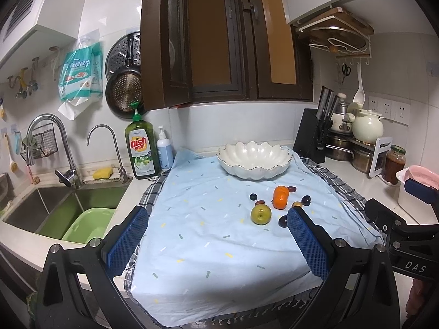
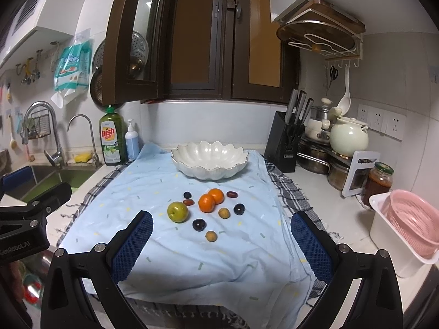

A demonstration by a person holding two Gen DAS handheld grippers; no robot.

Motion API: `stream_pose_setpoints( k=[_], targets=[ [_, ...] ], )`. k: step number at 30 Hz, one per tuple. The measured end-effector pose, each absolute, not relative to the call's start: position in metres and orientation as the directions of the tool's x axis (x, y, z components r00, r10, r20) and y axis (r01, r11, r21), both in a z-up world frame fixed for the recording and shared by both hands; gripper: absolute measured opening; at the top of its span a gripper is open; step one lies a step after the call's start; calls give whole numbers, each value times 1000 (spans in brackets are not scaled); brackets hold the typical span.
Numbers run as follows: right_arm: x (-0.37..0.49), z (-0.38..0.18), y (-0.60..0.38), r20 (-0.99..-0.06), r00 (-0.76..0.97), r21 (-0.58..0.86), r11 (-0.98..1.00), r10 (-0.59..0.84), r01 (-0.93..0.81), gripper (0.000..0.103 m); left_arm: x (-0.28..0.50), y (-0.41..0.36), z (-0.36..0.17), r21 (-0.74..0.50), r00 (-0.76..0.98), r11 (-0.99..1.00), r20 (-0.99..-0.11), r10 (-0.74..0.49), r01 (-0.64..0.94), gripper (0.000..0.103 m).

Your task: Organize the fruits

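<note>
Room: a kitchen counter (image 2: 329,216) under a dark wooden window, white tiled walls around it.
Surface: a pale blue cloth (image 2: 192,260) with small coloured dashes, laid over a checked towel (image 2: 288,189) on the counter.
Sink: a steel sink (image 1: 55,208) left of the cloth, a green basin (image 1: 87,224) inside it.
Left gripper (image 1: 216,235): low at the near edge of the cloth, blue pads spread wide, holding nothing.
Right gripper (image 2: 222,238): also at the near edge of the cloth, jaws wide apart and empty.
Bowl: a white scalloped bowl (image 2: 210,159) at the far end of the cloth, empty.
Fruit: mid-cloth, nearer than the bowl, lie a green apple (image 2: 177,212), two oranges (image 2: 210,199) touching each other, dark plums (image 2: 198,224), and small yellow-brown fruits (image 2: 211,236).
Around: dish soap bottle (image 2: 110,137) left of the cloth's far edge; knife block (image 2: 286,148) and pink colander (image 2: 414,219) to the cloth's right.
</note>
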State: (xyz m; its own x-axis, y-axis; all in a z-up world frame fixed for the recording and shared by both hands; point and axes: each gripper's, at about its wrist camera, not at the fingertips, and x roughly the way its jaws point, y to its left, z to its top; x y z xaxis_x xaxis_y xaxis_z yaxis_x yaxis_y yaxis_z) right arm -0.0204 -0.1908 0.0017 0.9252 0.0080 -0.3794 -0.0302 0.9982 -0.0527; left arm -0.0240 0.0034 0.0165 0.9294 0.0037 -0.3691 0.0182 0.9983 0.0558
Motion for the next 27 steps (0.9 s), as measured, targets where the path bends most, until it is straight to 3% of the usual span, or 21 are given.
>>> stream_pose_setpoints(
  k=[27],
  targets=[
    [-23,1,-191,-368,930,-59,998,8,-32,102,-27,2,21,58,935,998,-354,6,15,103]
  ],
)
